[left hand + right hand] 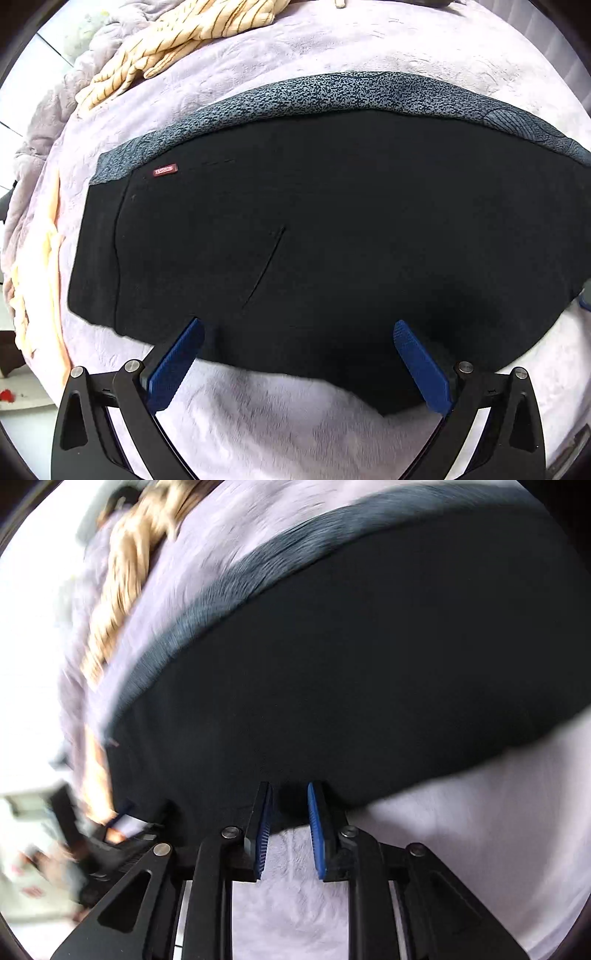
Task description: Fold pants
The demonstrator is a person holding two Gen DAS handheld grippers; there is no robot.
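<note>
The black pants lie folded flat on a lavender blanket. A grey speckled waistband runs along their far edge, with a small red label near its left end. My left gripper hangs open over the pants' near edge, its blue pads wide apart and nothing pinched between them. The right wrist view is blurred. There my right gripper stands at the near hem of the pants, with a narrow gap between its pads that shows cloth and blanket. The pads do not press on the fabric.
A cream cloth with brown stripes lies bunched at the far left of the blanket and shows blurred in the right wrist view. The blanket's left edge drops off to a pale floor. Bare blanket lies near the right gripper.
</note>
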